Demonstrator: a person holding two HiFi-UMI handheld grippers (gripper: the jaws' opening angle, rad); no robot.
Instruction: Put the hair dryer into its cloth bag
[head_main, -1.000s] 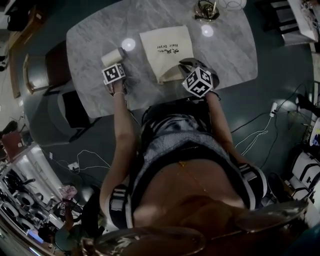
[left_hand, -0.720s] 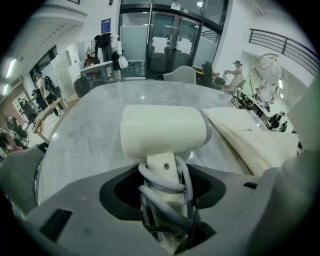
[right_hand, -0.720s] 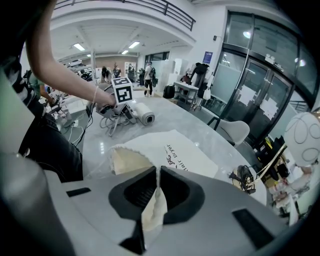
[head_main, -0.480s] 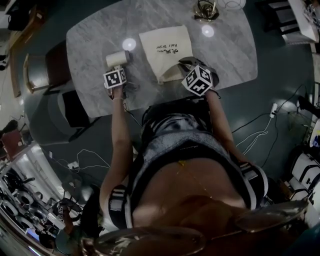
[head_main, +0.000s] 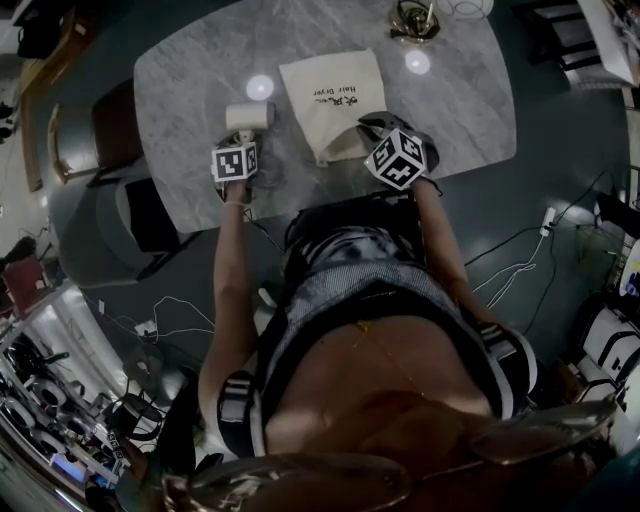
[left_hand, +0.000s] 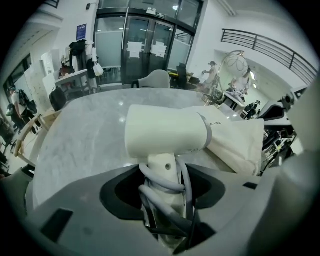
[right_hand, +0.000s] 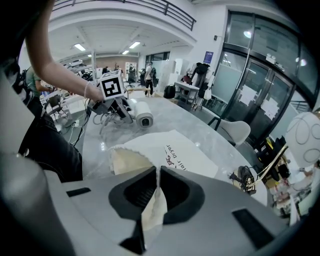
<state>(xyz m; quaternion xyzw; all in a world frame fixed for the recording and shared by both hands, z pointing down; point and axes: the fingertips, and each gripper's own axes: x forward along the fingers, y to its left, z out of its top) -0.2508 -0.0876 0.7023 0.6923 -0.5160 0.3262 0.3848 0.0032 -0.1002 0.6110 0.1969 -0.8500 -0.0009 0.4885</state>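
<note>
A cream hair dryer (head_main: 248, 116) with its grey cord wound round the handle is held just above the marble table (head_main: 180, 90). My left gripper (head_main: 242, 140) is shut on that handle (left_hand: 167, 172), and the barrel (left_hand: 167, 132) lies crosswise, its nozzle end toward the cloth bag (left_hand: 235, 142). The cream bag (head_main: 335, 95), printed "Hair Dryer", lies flat at the table's middle. My right gripper (head_main: 366, 136) is shut on the bag's near edge (right_hand: 152, 212), lifting the mouth (right_hand: 125, 157) open. In the right gripper view the dryer (right_hand: 141, 114) is to the bag's left.
A small wire ornament with cables (head_main: 413, 20) stands at the table's far edge. Two bright light reflections (head_main: 258, 87) lie on the marble. A chair (head_main: 90, 140) is at the table's left, and cables and a power strip (head_main: 545, 215) lie on the floor at right.
My left gripper has carried the hair dryer right toward the bag, lifting and rolling it so the barrel now lies crosswise. The right gripper and the bag have stayed put.
</note>
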